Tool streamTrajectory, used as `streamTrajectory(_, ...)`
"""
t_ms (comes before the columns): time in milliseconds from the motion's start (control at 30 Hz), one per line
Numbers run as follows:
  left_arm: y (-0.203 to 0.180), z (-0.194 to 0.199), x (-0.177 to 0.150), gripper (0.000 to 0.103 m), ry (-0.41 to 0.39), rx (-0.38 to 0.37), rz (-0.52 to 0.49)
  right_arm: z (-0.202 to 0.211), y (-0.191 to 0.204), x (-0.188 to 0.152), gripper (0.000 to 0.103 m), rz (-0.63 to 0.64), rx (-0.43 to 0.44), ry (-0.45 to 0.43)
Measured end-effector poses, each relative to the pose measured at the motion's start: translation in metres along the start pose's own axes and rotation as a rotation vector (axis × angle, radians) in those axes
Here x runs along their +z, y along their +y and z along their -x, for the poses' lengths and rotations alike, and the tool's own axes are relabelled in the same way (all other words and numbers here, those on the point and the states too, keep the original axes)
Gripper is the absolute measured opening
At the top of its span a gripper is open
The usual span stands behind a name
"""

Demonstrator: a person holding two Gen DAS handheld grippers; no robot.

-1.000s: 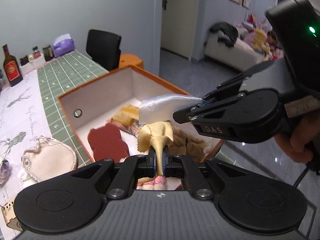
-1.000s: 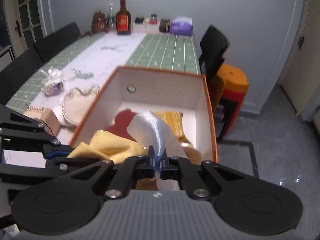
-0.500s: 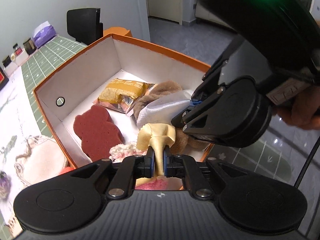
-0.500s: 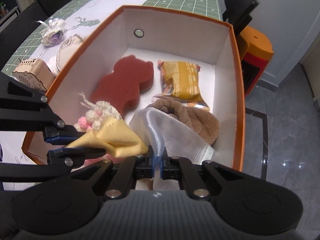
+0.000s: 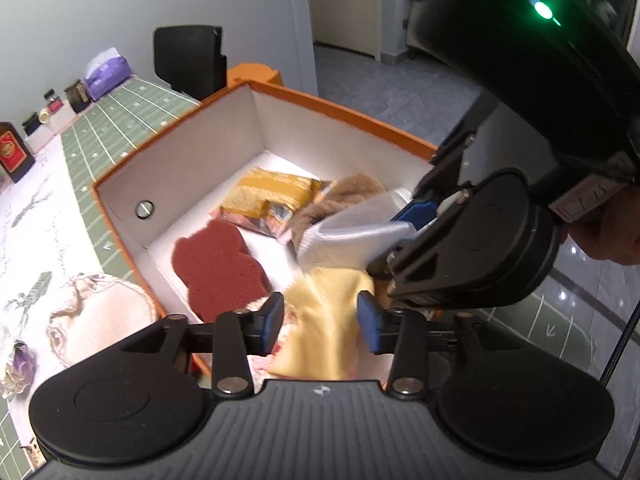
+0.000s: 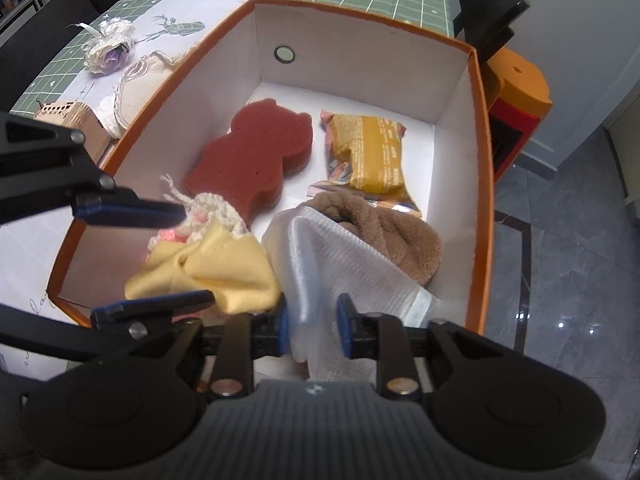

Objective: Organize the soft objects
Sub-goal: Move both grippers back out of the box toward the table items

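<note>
Orange cardboard box with white interior (image 6: 478, 128), on green-checked table: holds dark-red bear-shaped sponge (image 6: 252, 152), yellow snack packet (image 6: 368, 152), brown plush item (image 6: 392, 232), knitted cream-pink piece (image 6: 208, 212). Left gripper (image 5: 320, 322), jaws apart, soft yellow cloth (image 5: 324, 320) lying loose between them; right gripper (image 6: 312, 322), jaws apart, white ribbed cloth (image 6: 332, 264) likewise loose, both cloths at box's near end. Step judged: release into box; next, lift both grippers clear without snagging fabric.

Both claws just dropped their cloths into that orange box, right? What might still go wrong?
The white cloth drapes between the open right gripper fingers, near the orange box rim; lifting may drag it out. The yellow cloth likewise lies between the open left gripper fingers and may snag.
</note>
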State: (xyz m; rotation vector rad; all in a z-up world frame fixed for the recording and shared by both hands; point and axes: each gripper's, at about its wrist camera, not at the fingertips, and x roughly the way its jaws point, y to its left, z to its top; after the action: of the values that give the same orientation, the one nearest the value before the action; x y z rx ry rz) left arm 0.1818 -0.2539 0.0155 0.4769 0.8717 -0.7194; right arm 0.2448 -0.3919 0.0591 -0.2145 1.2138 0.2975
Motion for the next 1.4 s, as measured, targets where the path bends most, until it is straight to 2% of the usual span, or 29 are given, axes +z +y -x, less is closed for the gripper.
streamTrajectory(100,0.004,0.014,0.000,0.063,-0.032,0.011,0.008,0.014,0.002,0.000,0.037,0.003,-0.011,-0.012)
streamTrajectory(233,0.010,0.031,-0.002,0.069,-0.070,0.023,0.032,0.032,0.009,-0.002,0.051,0.018,-0.045,-0.029)
streamTrajectory(333,0.013,0.044,-0.005,0.070,-0.100,0.034,0.045,0.045,0.014,-0.005,0.051,0.021,-0.064,-0.055)
streamTrajectory(467,0.015,0.068,-0.015,0.070,-0.181,0.051,0.064,0.066,0.019,-0.011,0.053,-0.006,-0.081,-0.118)
streamTrajectory(500,0.015,0.074,-0.018,0.070,-0.204,0.057,0.070,0.072,0.020,-0.013,0.053,-0.014,-0.087,-0.137)
streamTrajectory(567,0.017,0.086,-0.024,0.070,-0.245,0.070,0.097,0.084,0.025,-0.018,0.063,-0.028,-0.111,-0.180)
streamTrajectory(600,0.019,0.092,-0.027,0.070,-0.268,0.075,0.115,0.090,0.028,-0.021,0.065,-0.037,-0.118,-0.208)
streamTrajectory(833,0.030,0.136,-0.062,0.069,-0.454,0.115,0.233,0.124,0.060,-0.051,0.065,-0.127,-0.116,-0.441)
streamTrajectory(1000,0.032,0.161,-0.096,0.069,-0.547,0.170,0.268,0.128,0.109,-0.070,0.066,-0.097,-0.121,-0.570)
streamTrajectory(1067,0.034,0.169,-0.110,0.069,-0.575,0.206,0.291,0.124,0.130,-0.077,0.072,-0.086,-0.115,-0.611)
streamTrajectory(1233,0.048,0.182,-0.149,0.069,-0.592,0.270,0.390,0.105,0.180,-0.091,0.073,-0.079,-0.067,-0.656)
streamTrajectory(1400,0.065,0.185,-0.185,0.069,-0.555,0.314,0.443,0.086,0.219,-0.096,0.073,-0.073,-0.046,-0.651)
